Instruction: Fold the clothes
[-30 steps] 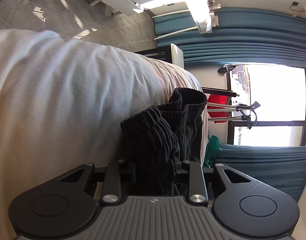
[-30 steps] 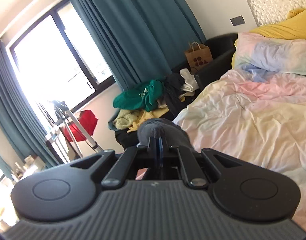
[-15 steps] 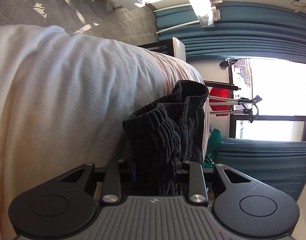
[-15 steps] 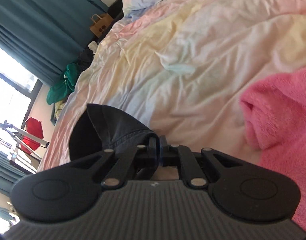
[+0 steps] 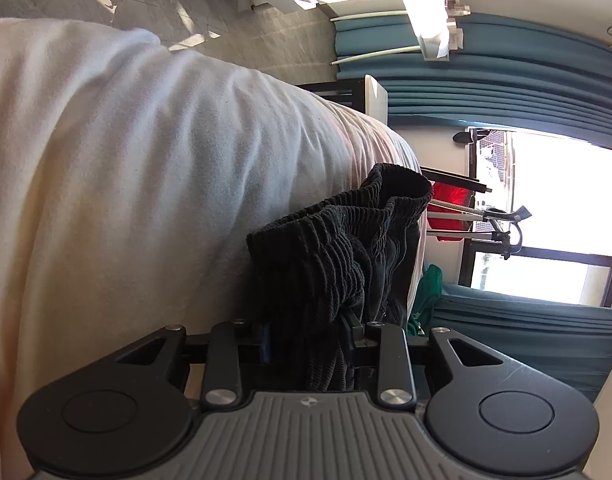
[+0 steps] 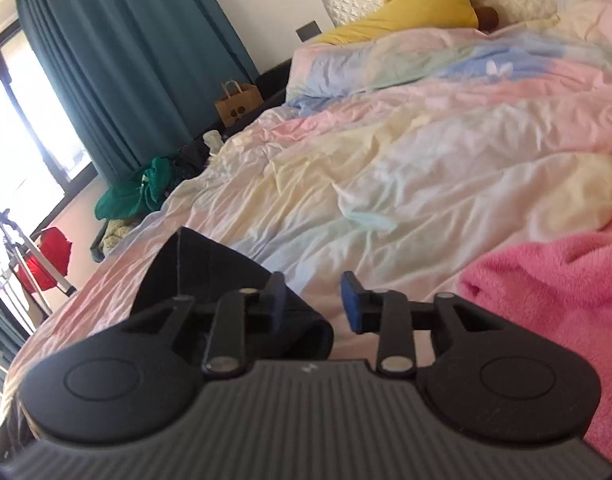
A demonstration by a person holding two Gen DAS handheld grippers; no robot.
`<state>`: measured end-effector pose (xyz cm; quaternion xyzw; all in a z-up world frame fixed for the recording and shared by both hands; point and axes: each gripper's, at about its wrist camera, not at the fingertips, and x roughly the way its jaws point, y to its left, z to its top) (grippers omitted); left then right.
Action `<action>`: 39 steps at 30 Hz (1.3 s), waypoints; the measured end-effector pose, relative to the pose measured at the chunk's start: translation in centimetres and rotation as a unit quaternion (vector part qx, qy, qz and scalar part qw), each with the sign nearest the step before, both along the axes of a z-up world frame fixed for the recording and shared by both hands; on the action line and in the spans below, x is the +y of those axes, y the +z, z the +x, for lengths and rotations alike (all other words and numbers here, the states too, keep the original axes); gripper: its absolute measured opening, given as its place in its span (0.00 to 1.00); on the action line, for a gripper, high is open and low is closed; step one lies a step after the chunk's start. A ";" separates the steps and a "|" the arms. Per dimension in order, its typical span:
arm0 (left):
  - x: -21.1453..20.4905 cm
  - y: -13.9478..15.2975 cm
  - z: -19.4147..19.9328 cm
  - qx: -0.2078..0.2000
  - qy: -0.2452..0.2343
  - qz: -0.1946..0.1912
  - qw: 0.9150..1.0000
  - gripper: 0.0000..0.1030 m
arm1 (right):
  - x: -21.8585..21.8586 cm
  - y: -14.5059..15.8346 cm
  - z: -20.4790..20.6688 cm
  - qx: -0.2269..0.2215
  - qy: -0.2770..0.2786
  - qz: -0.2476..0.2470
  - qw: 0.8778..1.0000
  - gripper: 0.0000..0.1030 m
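Note:
In the left wrist view a black garment with a ribbed elastic waistband (image 5: 346, 240) is bunched up against the pale bed cover (image 5: 146, 180). My left gripper (image 5: 308, 336) is shut on that bunch, with cloth filling the gap between its fingers. The right wrist view shows the garment's other, smooth dark end (image 6: 194, 268) lying on the pastel duvet (image 6: 386, 184). My right gripper (image 6: 312, 304) hovers just above it, open, with nothing between its blue-padded fingers; the left finger overlaps the cloth's edge.
A pink fleece blanket (image 6: 546, 280) lies on the bed at the right. A yellow pillow (image 6: 418, 4) rests at the headboard. Beyond the far bed edge are a paper bag (image 6: 236, 102), a pile of green clothes (image 6: 138, 192), teal curtains and a metal stand (image 5: 486, 216).
My right gripper, shut on the dark cloth in both earlier frames, has opened and let it go onto the duvet. The left gripper keeps its hold and has barely moved.

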<state>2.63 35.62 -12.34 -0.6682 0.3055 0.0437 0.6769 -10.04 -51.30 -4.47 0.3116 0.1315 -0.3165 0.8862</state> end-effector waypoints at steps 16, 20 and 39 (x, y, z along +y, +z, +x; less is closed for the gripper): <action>1.5 4.9 -3.1 0.021 -0.024 0.081 0.996 0.37 | 6.4 -3.0 10.1 0.217 0.238 -0.150 0.935 0.77; 1.5 6.9 -4.1 0.019 -0.040 0.114 0.992 0.38 | 6.3 -3.8 10.3 0.233 0.247 -0.156 0.928 0.70; -11.1 13.0 2.4 -0.080 -0.196 0.313 0.926 0.54 | -6.0 1.8 5.8 0.096 0.044 -0.079 0.991 0.10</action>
